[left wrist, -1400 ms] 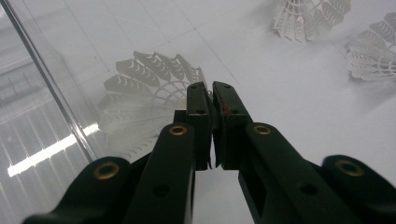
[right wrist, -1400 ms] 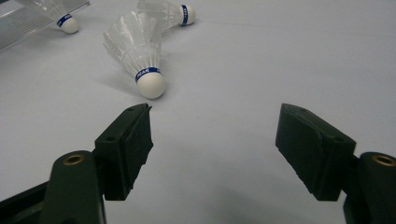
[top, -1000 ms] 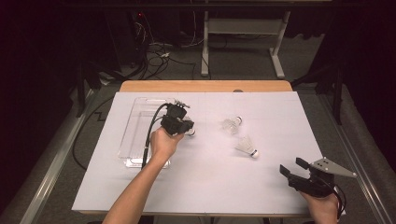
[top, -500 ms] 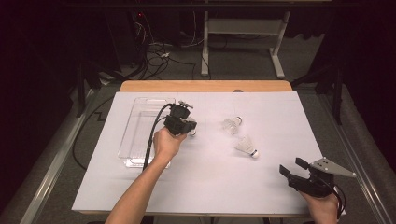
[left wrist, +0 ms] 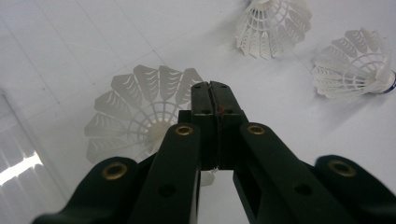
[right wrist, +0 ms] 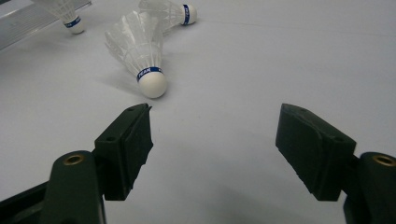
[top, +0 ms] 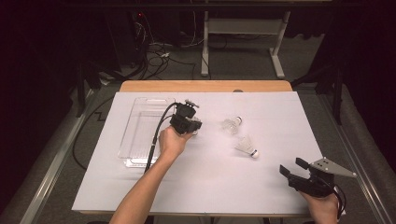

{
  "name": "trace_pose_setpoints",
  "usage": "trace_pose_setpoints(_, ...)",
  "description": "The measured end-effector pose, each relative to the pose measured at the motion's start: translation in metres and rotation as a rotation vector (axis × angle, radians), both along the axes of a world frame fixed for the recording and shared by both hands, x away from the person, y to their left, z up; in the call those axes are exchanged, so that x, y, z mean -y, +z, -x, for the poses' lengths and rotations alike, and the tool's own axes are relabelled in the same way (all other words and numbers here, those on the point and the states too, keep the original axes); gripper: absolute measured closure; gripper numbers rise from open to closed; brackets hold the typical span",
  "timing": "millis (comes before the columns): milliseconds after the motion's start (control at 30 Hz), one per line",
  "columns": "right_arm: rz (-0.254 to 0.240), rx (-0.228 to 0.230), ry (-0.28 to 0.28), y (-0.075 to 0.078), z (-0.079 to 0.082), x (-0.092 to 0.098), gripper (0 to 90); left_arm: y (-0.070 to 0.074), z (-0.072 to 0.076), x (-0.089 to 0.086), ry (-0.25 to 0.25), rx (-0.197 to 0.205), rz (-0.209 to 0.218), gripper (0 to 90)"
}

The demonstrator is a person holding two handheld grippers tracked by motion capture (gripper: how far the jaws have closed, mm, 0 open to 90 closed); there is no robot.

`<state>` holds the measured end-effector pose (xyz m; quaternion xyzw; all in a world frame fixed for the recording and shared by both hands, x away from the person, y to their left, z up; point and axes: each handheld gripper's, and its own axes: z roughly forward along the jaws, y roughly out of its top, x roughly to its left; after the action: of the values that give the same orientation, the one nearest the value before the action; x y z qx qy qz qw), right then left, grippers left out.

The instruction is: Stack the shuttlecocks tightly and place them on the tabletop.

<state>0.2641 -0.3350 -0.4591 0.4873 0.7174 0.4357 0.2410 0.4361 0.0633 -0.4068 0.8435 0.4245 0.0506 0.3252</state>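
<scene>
Just right of the clear tray (top: 140, 135), the left tool (top: 195, 129) pinches the skirt rim of a shuttlecock (left wrist: 140, 112) that stands cork-down on the bench (top: 196, 186). Its jaws are pressed together, and the tray, seemingly empty, lies to its left. Two more shuttlecocks (top: 232, 124) (top: 246, 146) lie on their sides farther right, nearer the right tool (top: 290, 170), whose jaws are spread.

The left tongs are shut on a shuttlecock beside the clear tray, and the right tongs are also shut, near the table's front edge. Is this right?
Not quite. The right tongs are open: the right gripper view shows a wide gap between their jaws with nothing in it. The rest holds: the left tongs are shut on a shuttlecock beside the clear tray.
</scene>
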Motion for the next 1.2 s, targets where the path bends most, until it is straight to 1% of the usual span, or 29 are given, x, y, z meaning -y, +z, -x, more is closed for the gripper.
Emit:
trace_pose_setpoints(233,-0.001,-0.001,0.001,0.000,0.000,0.000,27.3,-0.004,-0.003,0.009,-0.007,-0.009,0.003,89.1)
trace_pose_setpoints(433,-0.001,-0.001,0.000,0.000,0.000,0.000,27.4,-0.006,-0.005,0.018,-0.019,-0.015,-0.014,89.1)
trace_pose_setpoints(633,-0.004,-0.002,-0.001,0.000,0.000,0.000,27.3,-0.010,-0.006,0.024,-0.022,-0.019,-0.011,89.0)
trace_pose_setpoints(1000,-0.001,-0.001,0.002,0.000,0.000,0.000,27.4,-0.018,-0.008,0.036,-0.032,-0.028,-0.028,89.0)
trace_pose_setpoints(1200,-0.001,-0.001,0.003,0.000,0.000,0.000,27.4,-0.020,-0.009,0.039,-0.034,-0.027,-0.039,89.0)
